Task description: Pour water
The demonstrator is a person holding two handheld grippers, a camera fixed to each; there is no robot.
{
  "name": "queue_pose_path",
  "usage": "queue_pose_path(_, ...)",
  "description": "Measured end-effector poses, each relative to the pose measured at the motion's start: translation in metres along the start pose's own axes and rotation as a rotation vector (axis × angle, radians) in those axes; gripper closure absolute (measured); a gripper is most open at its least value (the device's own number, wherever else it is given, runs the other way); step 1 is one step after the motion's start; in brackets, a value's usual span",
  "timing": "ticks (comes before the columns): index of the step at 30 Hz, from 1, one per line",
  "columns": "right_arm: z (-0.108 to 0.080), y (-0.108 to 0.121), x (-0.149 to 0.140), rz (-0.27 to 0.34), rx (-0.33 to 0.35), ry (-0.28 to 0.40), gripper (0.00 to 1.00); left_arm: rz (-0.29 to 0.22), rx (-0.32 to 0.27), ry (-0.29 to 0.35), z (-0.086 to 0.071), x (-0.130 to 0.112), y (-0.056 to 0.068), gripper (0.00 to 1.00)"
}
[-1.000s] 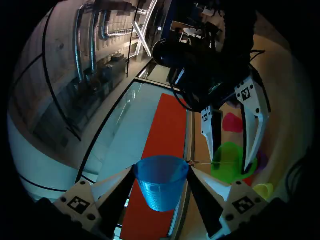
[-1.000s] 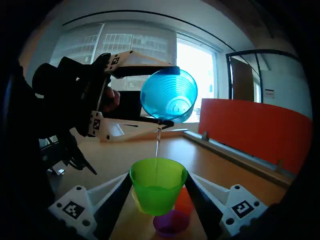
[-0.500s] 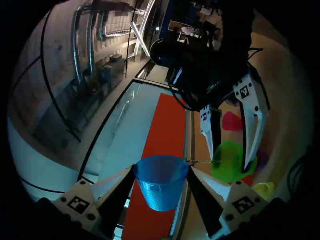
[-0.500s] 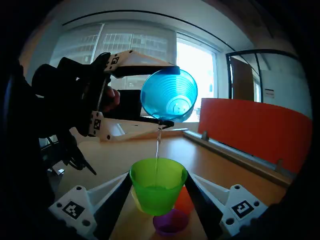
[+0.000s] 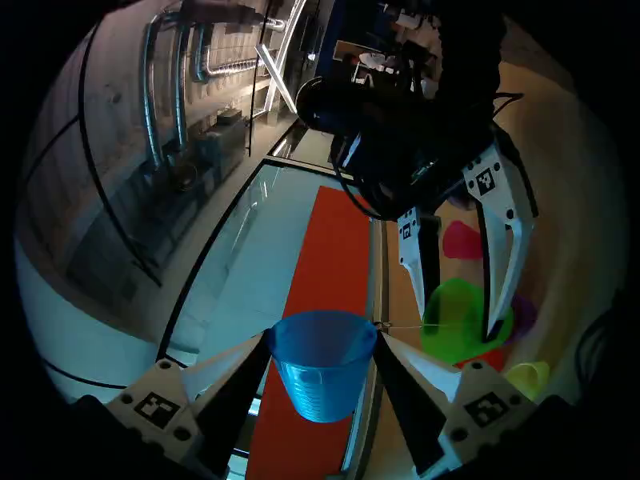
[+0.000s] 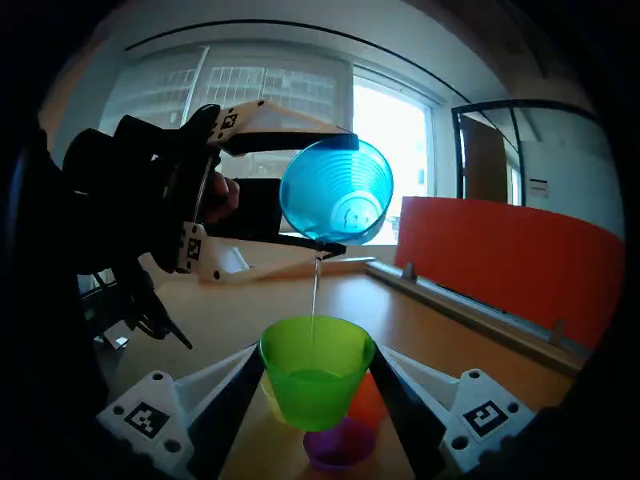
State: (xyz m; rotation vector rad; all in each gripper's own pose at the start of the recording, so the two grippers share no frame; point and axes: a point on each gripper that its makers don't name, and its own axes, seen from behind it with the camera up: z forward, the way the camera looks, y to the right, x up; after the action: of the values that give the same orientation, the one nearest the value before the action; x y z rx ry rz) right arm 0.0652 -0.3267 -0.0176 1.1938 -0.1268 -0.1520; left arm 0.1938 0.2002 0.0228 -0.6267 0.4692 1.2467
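- Left hand-held gripper (image 5: 322,344), one: clamped on the blue cup (image 5: 322,376), which is tipped over above the green cup (image 6: 316,380), with a thin water stream (image 6: 314,292) falling from its lip.
- Right hand-held gripper (image 6: 317,352), one: clamped on the green cup, upright, part-filled with water.
- Bench (image 6: 224,312): purple cup (image 6: 340,444), orange cup (image 6: 370,404), yellow cup (image 5: 530,376) and pink cup (image 5: 462,240), one each.
- Square black-and-white markers (image 6: 145,420) on the gripper fingers.

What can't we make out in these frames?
- Water left in blue cup: left gripper view, its own wall hides it.
- Orange cup: right gripper view, mostly behind green cup.
- Yellow cup: left gripper view, too dim and small for detail.
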Motion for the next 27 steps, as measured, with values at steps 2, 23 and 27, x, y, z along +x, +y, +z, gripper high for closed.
queue_pose_path(2, -0.0002, 0.0005, 0.0001, 0.000, -0.001, 0.000, 0.07, 0.002, 0.001, 0.000, 0.0001, 0.0003, 0.0000, 0.13)
queue_pose_path(23, -0.0004, 0.0006, 0.0013, -0.002, -0.001, 0.005, 0.08, 0.031, 0.001, -0.003, 0.0001, 0.0016, 0.0016, 0.13)
queue_pose_path(27, -0.0011, 0.0004, 0.0010, -0.002, 0.000, 0.006, 0.07, 0.036, -0.002, -0.004, -0.0002, 0.0021, 0.0028, 0.12)
